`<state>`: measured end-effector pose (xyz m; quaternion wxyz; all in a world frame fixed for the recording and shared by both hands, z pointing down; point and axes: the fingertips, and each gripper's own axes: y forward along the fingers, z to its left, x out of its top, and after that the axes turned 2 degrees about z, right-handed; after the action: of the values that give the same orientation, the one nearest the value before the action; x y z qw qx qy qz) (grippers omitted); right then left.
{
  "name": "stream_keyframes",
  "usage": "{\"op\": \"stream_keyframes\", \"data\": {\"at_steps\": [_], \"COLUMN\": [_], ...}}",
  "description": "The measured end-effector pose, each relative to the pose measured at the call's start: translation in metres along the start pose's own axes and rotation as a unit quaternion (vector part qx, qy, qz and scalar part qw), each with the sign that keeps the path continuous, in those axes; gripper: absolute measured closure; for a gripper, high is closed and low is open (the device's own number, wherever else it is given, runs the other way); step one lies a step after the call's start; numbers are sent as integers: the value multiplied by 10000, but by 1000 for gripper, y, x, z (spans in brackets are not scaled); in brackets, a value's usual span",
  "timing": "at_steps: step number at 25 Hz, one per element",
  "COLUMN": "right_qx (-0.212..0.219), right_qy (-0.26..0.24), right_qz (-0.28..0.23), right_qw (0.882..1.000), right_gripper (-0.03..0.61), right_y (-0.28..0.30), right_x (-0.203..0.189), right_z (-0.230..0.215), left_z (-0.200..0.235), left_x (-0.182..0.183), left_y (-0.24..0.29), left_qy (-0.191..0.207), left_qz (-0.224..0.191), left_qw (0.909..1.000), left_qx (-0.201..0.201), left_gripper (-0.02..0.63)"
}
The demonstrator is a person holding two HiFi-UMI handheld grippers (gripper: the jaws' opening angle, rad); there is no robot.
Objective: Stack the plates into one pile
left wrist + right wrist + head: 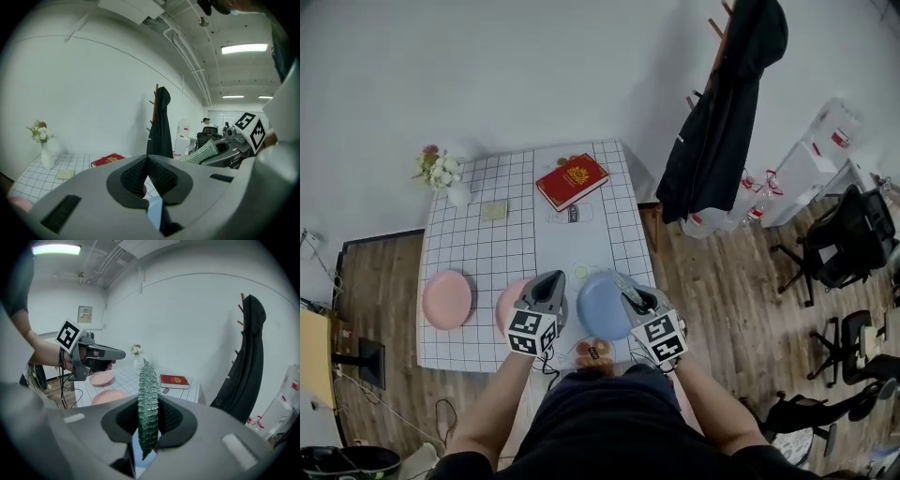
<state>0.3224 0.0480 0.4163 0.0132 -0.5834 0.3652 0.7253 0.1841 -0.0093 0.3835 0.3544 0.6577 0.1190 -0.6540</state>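
left gripper (551, 278) and right gripper (617, 277), jaws together on nothing, hover over the grid table (619, 216)'s near edge, blue plate (598, 307) between them, wooden floor (703, 281) open rightward.

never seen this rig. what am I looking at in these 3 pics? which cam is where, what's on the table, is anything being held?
There is no robot here. A person holds a hand-held claw in each hand. The top-down picture comes from a camera on the person's head. The other two come from cameras riding on each claw, looking along its jaws. The cubes with square markers are parts of the claws.

On the table with the grid cloth:
- a pink plate
- a second pink plate, partly behind the left claw
- a blue plate, partly behind the right claw
- a red book
- a small yellowish pad
- a vase of flowers

Both claws look closed with nothing between their jaws. The plates lie apart and are not yet stacked.
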Motion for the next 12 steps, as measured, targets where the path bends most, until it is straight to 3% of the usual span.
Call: {"op": "stream_keyframes", "data": {"at_steps": [6, 12], "right_qx": [55, 316], "right_qy": [-265, -347], "right_qz": [-410, -684], "right_qw": [9988, 9966], "right_gripper": [500, 500], "right_y": [-26, -56], "right_x": [22, 27], "right_z": [3, 17], "left_z": [-19, -39], "left_x": [34, 27], "left_y": [-42, -85], "left_qy": [90, -75], "left_qz": [-449, -526], "left_qw": [9979, 9940], "left_qx": [448, 957], "left_gripper": [618, 618]}}
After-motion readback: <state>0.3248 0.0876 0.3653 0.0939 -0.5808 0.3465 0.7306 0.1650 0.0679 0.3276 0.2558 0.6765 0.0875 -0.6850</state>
